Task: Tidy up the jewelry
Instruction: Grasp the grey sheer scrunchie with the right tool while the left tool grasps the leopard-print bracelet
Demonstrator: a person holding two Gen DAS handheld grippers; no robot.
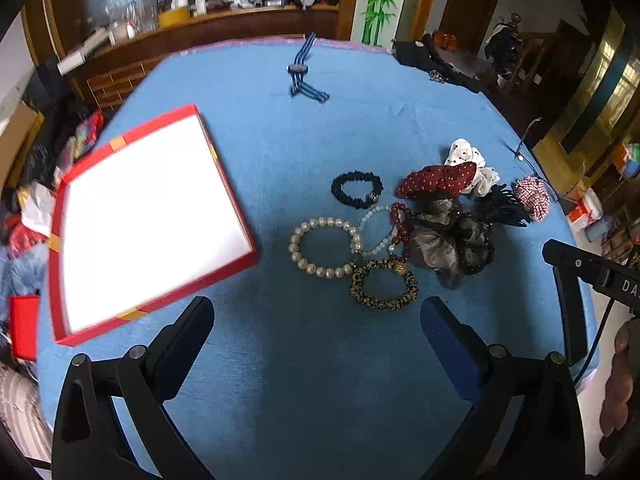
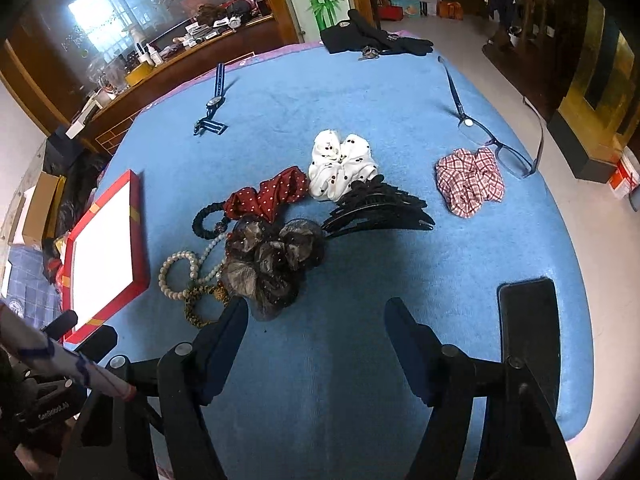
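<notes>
A red box with a white inside lies on the blue table at the left; it also shows in the right wrist view. A pile of jewelry lies to its right: a pearl bracelet, a leopard-print bracelet, a black scrunchie, a red dotted scrunchie, a grey mesh bow, a white dotted scrunchie, a black claw clip and a checked scrunchie. My left gripper is open and empty, just short of the bracelets. My right gripper is open and empty, near the bow.
A blue striped watch lies at the far side of the table. Glasses lie at the right edge, black gloves at the far edge, a black phone near my right gripper. Cluttered shelves stand behind the table.
</notes>
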